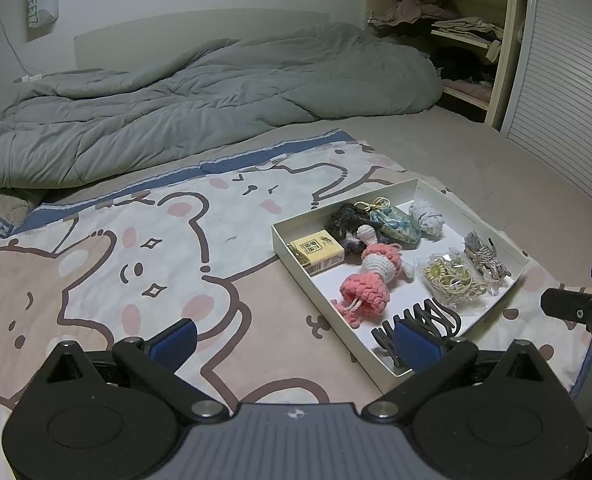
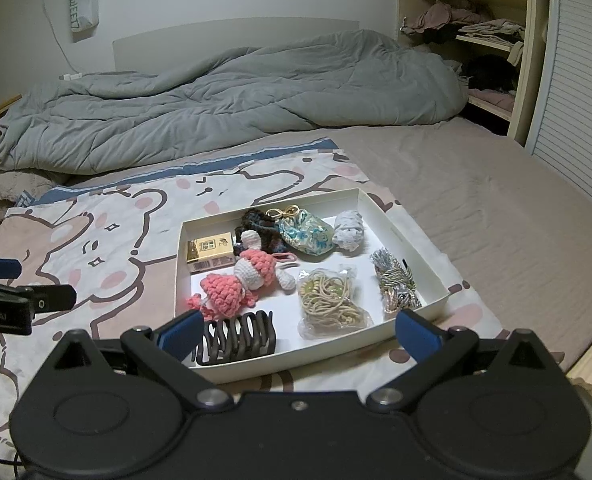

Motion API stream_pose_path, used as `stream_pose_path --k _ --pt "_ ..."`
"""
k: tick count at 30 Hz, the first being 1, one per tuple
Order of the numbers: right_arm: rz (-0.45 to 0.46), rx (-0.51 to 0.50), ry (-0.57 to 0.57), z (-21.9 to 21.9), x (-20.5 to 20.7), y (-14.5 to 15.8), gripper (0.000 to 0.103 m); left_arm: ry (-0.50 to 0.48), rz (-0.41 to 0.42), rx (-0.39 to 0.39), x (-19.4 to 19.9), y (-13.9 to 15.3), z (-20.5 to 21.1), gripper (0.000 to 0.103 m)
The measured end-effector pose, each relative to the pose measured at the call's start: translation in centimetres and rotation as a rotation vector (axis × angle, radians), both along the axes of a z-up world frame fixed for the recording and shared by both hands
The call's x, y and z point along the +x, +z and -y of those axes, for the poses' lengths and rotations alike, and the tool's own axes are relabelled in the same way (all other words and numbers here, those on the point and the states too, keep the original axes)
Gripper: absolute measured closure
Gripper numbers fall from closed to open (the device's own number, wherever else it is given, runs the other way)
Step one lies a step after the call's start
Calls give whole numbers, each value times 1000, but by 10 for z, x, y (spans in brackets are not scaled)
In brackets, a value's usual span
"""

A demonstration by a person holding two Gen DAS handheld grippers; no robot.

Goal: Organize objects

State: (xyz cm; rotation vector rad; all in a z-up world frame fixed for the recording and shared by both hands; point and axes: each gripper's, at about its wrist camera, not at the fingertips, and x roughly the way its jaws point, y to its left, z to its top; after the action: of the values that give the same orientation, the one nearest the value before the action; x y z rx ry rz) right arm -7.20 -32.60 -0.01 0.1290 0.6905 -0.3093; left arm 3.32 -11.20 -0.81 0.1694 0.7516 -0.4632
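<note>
hovering grippers (both agape) near tray (image 2: 435, 284)

Both wrist cams low over the bed, facing the headboard. Shared: white tray (image 1: 471, 216) (image 2: 399, 220). Left cam sits left of it, right cam centred, closer.

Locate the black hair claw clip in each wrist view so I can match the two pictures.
Left wrist view: the black hair claw clip lies in the near corner of the white tray, low and right of centre, partly hidden behind a blue finger.
Right wrist view: the clip lies at the tray's near edge, low and left of centre.
Shared landmark: the pink crochet doll lies just beyond the clip.
</note>
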Motion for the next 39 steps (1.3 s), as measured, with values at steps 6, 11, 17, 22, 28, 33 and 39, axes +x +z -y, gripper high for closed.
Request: stream_pose_path --k 6,11,17,22,28,33,39 --pt "1 3 3 0 0 0 0 1 0 -2 0 0 0 0" --pt "1 6 2 0 0 0 0 1 -1 -1 0 0 1 0" --pt "3 13 0 1 0 0 0 -1 -4 -5 -1 0 2 0" --pt "4 20 -2 3 -1 0 0 -5 0 -3 -1 0 3 0" --pt "4 20 -1 4 -1 -1 0 -11 3 -1 -2 0 3 0" --pt "4 20 -1 4 -1 -1 0 -16 5 0 -3 1 3 0" --pt "4 21 -1 4 -1 -1 0 -18 7 0 -4 1 4 0"
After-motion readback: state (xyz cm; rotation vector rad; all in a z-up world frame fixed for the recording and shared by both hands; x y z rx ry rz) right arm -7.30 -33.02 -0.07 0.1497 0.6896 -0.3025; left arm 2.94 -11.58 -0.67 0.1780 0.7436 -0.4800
